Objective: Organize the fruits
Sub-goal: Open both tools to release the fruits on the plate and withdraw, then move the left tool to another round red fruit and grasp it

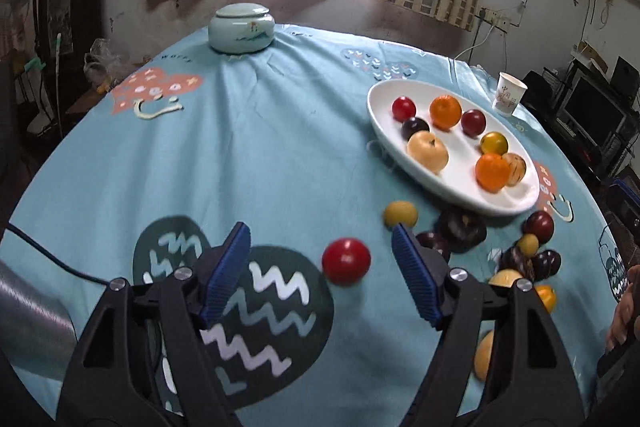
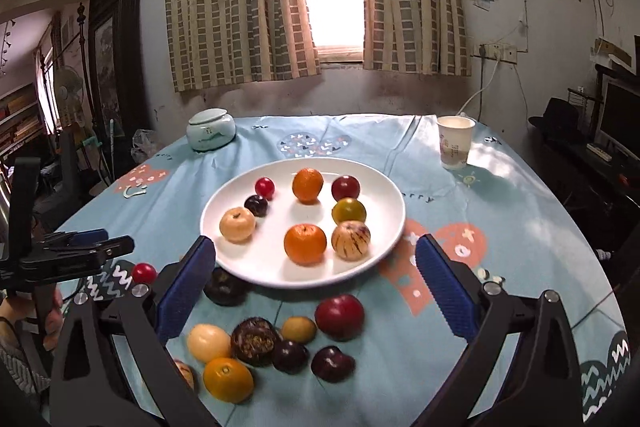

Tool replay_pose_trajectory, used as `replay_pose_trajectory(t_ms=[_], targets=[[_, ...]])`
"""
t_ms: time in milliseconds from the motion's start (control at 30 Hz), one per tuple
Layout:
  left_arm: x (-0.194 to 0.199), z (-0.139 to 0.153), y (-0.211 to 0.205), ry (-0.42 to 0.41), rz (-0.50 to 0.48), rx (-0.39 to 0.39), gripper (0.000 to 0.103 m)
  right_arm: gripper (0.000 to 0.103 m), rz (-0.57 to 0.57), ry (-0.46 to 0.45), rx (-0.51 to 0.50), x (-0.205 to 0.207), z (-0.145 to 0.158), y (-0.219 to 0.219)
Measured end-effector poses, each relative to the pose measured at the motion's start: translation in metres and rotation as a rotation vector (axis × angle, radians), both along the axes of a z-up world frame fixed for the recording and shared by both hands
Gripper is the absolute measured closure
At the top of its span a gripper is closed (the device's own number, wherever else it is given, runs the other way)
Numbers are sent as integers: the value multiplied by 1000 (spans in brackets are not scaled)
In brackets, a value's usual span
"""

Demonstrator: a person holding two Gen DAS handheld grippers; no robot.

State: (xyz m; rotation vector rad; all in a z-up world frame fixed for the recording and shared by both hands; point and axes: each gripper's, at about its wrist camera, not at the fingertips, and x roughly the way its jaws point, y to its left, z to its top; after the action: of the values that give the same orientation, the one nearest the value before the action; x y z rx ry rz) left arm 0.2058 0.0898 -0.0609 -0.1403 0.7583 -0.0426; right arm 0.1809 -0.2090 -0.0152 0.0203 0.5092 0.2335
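Observation:
A white oval plate [image 1: 460, 157] [image 2: 280, 267] holds several fruits: oranges, red and dark plums, a pale apple-like fruit. Loose fruits lie on the blue cloth in front of it, among them a red plum [image 2: 339, 315], an orange [image 2: 228, 379] and a dark fruit [image 2: 255, 341]. My left gripper [image 1: 320, 233] is open just above the cloth. A small red fruit [image 1: 346, 261] [image 2: 144, 273] lies between its fingers, nearer the right one, and neither touches it. My right gripper [image 2: 316, 243] hangs wide open and empty over the plate's near rim and the loose pile.
A pale lidded ceramic jar [image 1: 241, 27] [image 2: 210, 129] stands at the table's far left. A paper cup [image 1: 510, 94] [image 2: 455, 143] stands at the far right beyond the plate. A dark cable [image 1: 48, 259] crosses the cloth's left edge. A person's hand [image 1: 620, 319] shows at the right.

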Motion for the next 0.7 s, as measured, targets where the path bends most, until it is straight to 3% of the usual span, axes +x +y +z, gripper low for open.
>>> replay_pose_trajectory(t_ms=[200,433,700], targets=[[-8,-6,-8,1,-12,50,19,1,-32,41,55,-24,-18,-20],[-2,-15,-25,37,-45,129,19,1,-68,102,160,-17,-25,-38],[8,-28,-29,95,-70,148,19,1,-82,134,195,-13,-29,-44]])
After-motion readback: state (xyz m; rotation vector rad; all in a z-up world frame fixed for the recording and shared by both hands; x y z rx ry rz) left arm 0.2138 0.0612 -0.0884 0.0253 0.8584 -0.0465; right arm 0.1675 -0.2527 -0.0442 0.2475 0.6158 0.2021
